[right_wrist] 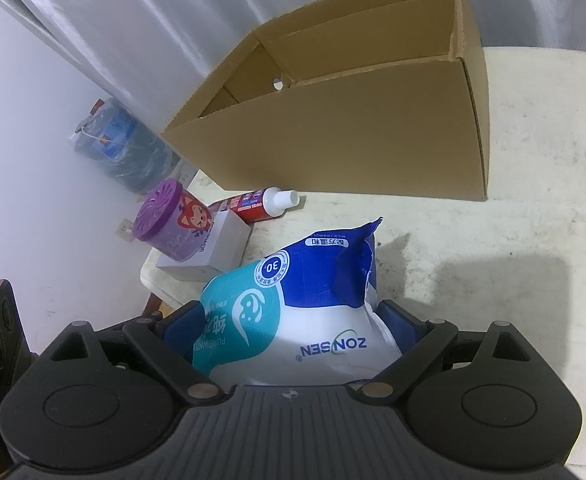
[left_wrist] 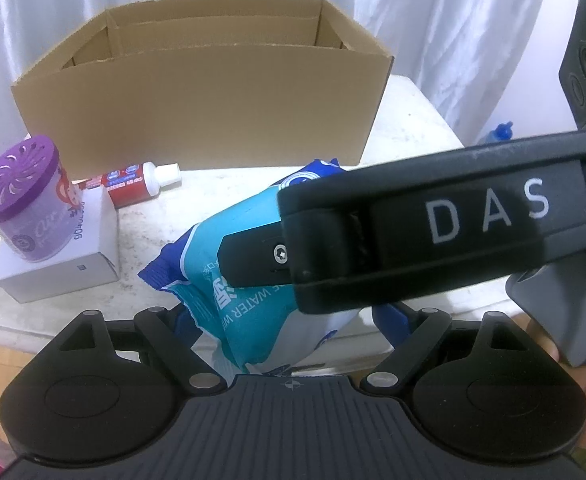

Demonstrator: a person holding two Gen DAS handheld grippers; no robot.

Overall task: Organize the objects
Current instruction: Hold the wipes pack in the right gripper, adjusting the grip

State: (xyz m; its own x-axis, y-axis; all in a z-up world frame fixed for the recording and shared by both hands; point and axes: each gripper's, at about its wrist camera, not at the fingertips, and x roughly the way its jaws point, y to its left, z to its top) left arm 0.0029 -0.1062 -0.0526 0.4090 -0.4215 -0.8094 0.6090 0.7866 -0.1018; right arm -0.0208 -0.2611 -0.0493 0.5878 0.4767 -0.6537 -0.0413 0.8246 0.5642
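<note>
A blue, teal and white wet-wipes pack is held between both grippers above the near edge of the white table. My left gripper is shut on its lower end. My right gripper is shut on the same pack, and its black body crosses the left wrist view. An open empty cardboard box stands at the back of the table.
A purple-lidded air freshener jar stands on a white carton at the table's left. A red and white tube lies before the box. A bagged water jug stands by the wall.
</note>
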